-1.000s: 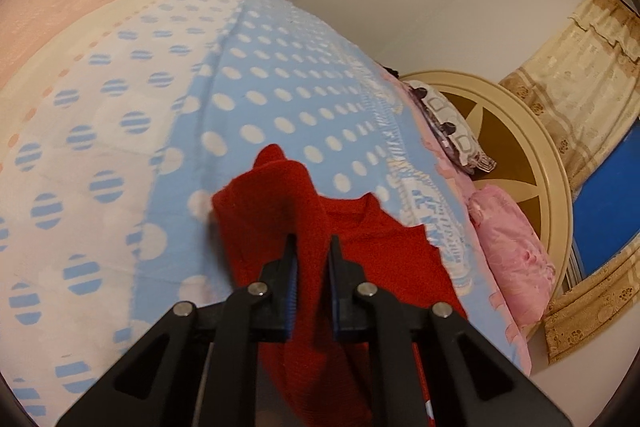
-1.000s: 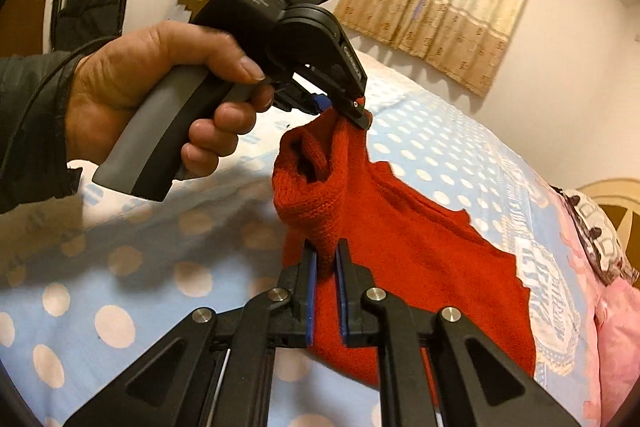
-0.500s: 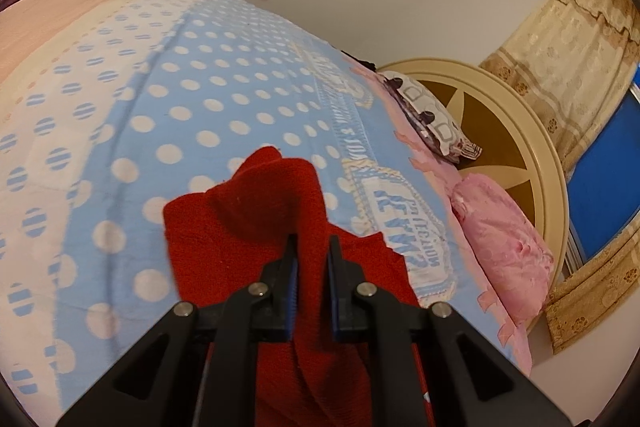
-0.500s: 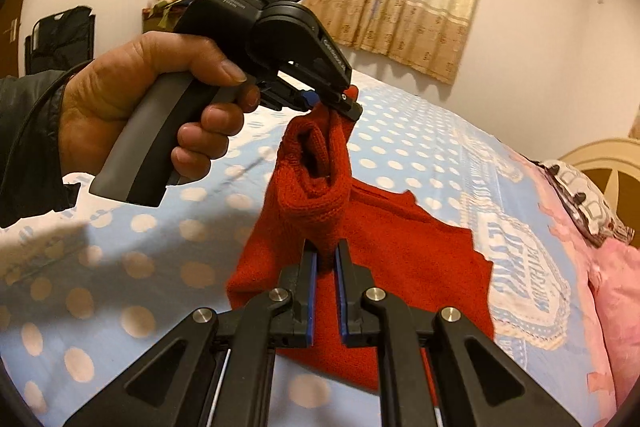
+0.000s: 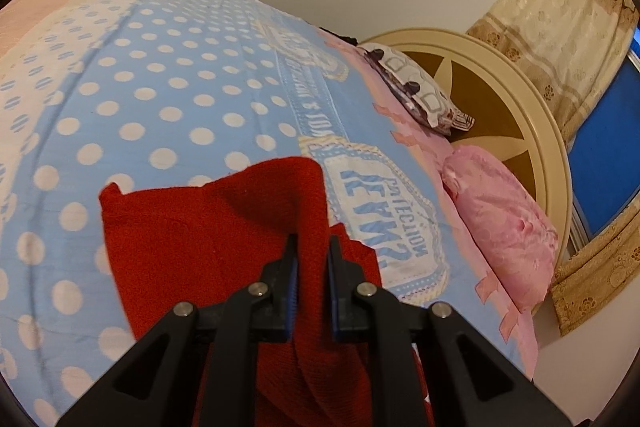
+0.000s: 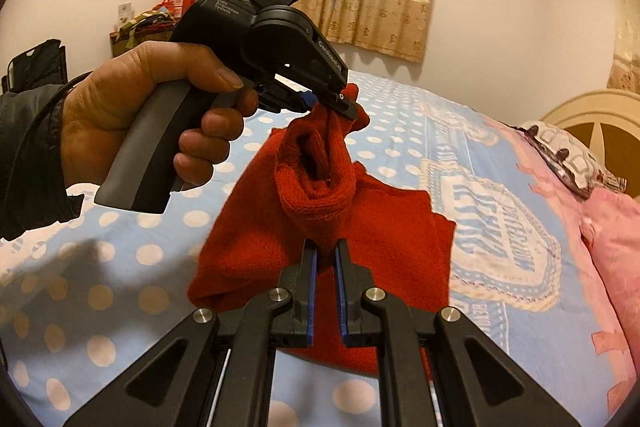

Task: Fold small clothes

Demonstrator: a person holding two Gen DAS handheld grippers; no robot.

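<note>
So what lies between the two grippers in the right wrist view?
A raised fold of the red knit garment spans from the left gripper to the right gripper; both are shut on it. Nothing else lies between, in the right wrist view.

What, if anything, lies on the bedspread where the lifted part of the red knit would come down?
Nothing visible does. Both the left gripper and the right gripper are shut on the red knit, whose lower part lies on the dotted bedspread. The pink pillow sits apart, by the headboard.

We see a red knitted sweater (image 6: 360, 247) on a light-blue bedspread (image 5: 168, 107) with white polka dots, beside a pink pillow (image 5: 500, 215).
</note>
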